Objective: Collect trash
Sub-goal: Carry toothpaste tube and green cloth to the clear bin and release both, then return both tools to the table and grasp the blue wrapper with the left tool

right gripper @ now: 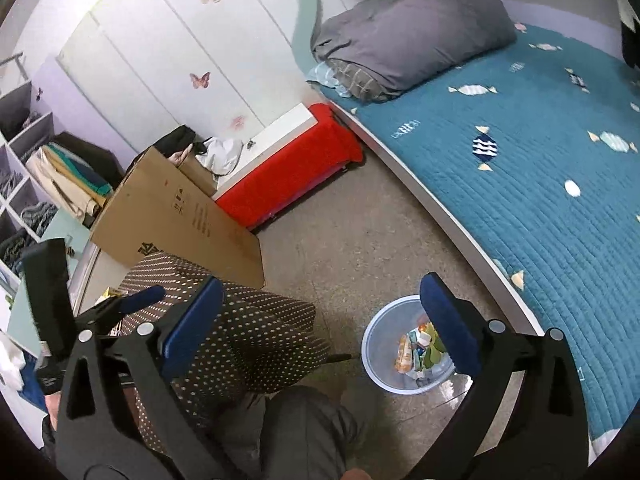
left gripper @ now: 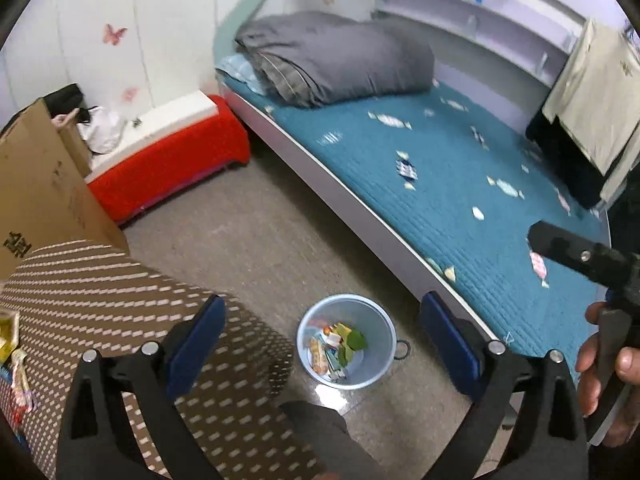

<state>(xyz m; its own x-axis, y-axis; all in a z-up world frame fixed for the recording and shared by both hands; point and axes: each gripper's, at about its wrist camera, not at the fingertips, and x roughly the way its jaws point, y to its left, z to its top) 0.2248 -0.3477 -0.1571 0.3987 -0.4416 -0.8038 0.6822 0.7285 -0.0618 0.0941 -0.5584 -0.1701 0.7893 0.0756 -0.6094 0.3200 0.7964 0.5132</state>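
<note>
A light blue trash bin (left gripper: 346, 346) stands on the floor beside the bed, with several wrappers and a green scrap (left gripper: 352, 345) inside. It also shows in the right wrist view (right gripper: 380, 344). My left gripper (left gripper: 324, 340) is open and empty, held high above the bin. My right gripper (right gripper: 322, 322) is open and empty, also above the bin area; its right finger covers part of the bin's rim. The right gripper's body shows at the right edge of the left wrist view (left gripper: 580, 256), held by a hand.
A bed with a teal quilt (left gripper: 460, 184) and grey folded duvet (left gripper: 340, 60) lies on the right. A brown dotted cushion (left gripper: 120, 300) and cardboard box (left gripper: 36, 192) lie on the left, a red bench (left gripper: 172, 160) behind. Grey floor (left gripper: 288, 248) lies between. A knee (right gripper: 300, 432) is below.
</note>
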